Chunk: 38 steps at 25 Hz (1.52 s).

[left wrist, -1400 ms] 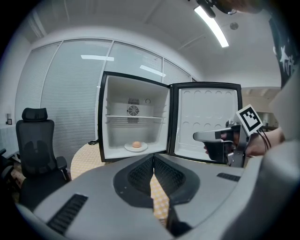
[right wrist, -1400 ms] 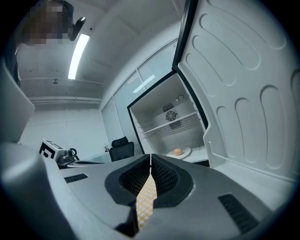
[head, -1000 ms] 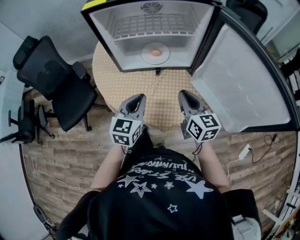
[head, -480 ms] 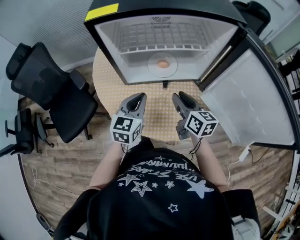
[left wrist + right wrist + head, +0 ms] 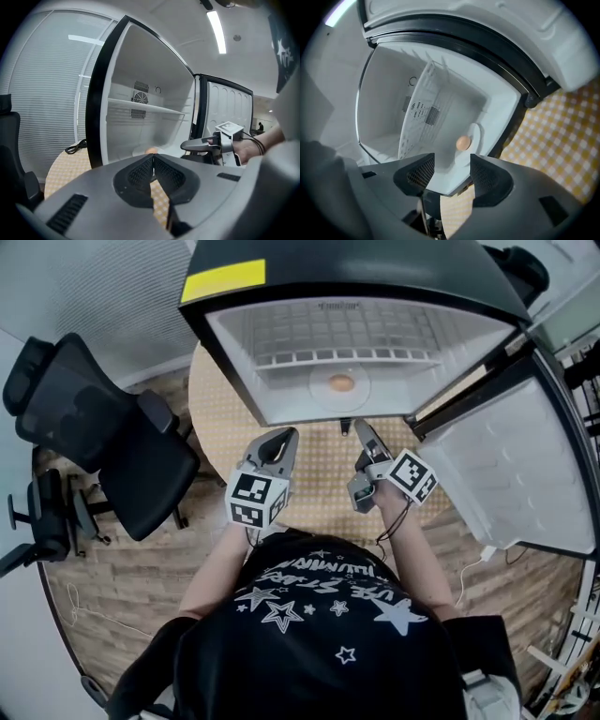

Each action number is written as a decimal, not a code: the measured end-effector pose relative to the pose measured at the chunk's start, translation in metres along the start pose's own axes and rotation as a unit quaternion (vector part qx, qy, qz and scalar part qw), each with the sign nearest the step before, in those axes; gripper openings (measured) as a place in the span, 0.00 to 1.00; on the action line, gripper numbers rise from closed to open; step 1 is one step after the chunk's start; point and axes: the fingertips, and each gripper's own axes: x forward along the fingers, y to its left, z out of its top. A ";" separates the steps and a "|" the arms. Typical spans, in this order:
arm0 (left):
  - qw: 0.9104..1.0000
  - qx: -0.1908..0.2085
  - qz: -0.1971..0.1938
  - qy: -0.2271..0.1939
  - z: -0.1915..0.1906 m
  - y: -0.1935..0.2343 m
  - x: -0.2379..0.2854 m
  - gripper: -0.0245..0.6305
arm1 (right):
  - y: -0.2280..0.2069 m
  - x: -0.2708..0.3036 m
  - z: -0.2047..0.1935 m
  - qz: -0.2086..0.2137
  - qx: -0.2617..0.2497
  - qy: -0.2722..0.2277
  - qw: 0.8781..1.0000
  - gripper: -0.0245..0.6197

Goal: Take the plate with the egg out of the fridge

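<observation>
A white plate (image 5: 361, 390) with a brown egg (image 5: 341, 382) on it lies on the floor of the open small fridge (image 5: 356, 273). In the right gripper view the egg (image 5: 463, 142) and plate (image 5: 476, 132) show just beyond my right gripper (image 5: 452, 161). That gripper's jaws are opening, with nothing between them. In the head view my right gripper (image 5: 361, 442) is rolled onto its side just in front of the fridge's opening. My left gripper (image 5: 279, 442) hovers over the table with its jaws shut and empty (image 5: 152, 158); past them the egg (image 5: 151, 150) is just visible.
The fridge stands on a round table (image 5: 319, 460) with a yellow checked cloth. Its door (image 5: 506, 474) is swung open to the right. A wire shelf (image 5: 347, 334) spans the upper part inside. A black office chair (image 5: 103, 427) stands at the left.
My right gripper has moved forward toward the fridge, rolled onto its side, and its jaws have parted. The fridge now looks nearer. The left gripper has barely moved.
</observation>
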 end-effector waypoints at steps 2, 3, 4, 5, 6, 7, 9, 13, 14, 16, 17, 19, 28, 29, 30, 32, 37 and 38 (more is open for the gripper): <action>1.000 0.001 -0.012 0.004 -0.001 -0.003 0.003 0.05 | -0.006 0.003 0.002 -0.005 0.032 -0.010 0.999 0.38; 1.000 0.001 -0.019 0.007 -0.002 -0.005 0.005 0.05 | -0.010 0.005 0.002 -0.010 0.049 -0.016 0.999 0.39; 1.000 0.001 -0.027 0.009 -0.003 -0.006 0.008 0.05 | -0.014 0.009 0.002 -0.015 0.065 -0.022 0.998 0.39; 0.999 0.002 -0.033 0.010 -0.003 -0.006 0.010 0.05 | -0.019 0.013 0.002 -0.019 0.083 -0.027 0.996 0.39; 0.999 0.003 -0.039 0.011 -0.004 -0.006 0.013 0.05 | -0.023 0.017 0.001 -0.023 0.102 -0.030 0.994 0.39; 0.999 0.003 -0.044 0.011 -0.004 -0.007 0.016 0.05 | -0.028 0.020 0.001 -0.026 0.117 -0.033 0.992 0.39; 0.999 0.002 -0.053 0.012 -0.004 -0.007 0.020 0.05 | -0.034 0.027 0.003 -0.028 0.137 -0.039 0.989 0.38; 0.998 0.000 -0.069 0.016 -0.005 -0.005 0.025 0.05 | -0.045 0.036 0.004 -0.038 0.175 -0.053 0.982 0.38; 0.997 -0.001 -0.070 0.016 -0.005 -0.004 0.027 0.05 | -0.049 0.038 0.004 -0.040 0.183 -0.056 0.981 0.38; 0.997 -0.003 -0.072 0.017 -0.006 -0.002 0.030 0.05 | -0.053 0.041 0.005 -0.045 0.190 -0.060 0.979 0.38; 0.997 -0.003 -0.072 0.017 -0.007 -0.001 0.031 0.05 | -0.054 0.042 0.004 -0.048 0.190 -0.059 0.979 0.38; 0.997 -0.001 -0.072 0.018 -0.008 -0.001 0.033 0.05 | -0.054 0.045 0.004 -0.051 0.187 -0.058 0.979 0.38; 0.997 -0.004 -0.075 0.024 -0.015 -0.003 0.035 0.05 | -0.050 0.059 0.007 -0.029 0.184 -0.061 0.981 0.38; 0.997 -0.005 -0.074 0.025 -0.016 -0.002 0.035 0.05 | -0.052 0.061 0.007 -0.033 0.182 -0.060 0.981 0.34; 0.997 -0.005 -0.073 0.025 -0.016 -0.002 0.035 0.05 | -0.054 0.062 0.006 -0.041 0.177 -0.057 0.982 0.27; 0.997 -0.004 -0.073 0.026 -0.017 -0.002 0.036 0.05 | -0.060 0.063 0.003 -0.056 0.165 -0.051 0.983 0.13; 0.997 0.003 -0.070 0.022 -0.015 -0.002 0.038 0.05 | -0.062 0.063 0.001 -0.058 0.145 -0.046 0.987 0.10; 0.997 0.003 -0.070 0.022 -0.014 -0.002 0.038 0.05 | -0.063 0.063 0.001 -0.059 0.146 -0.047 0.986 0.10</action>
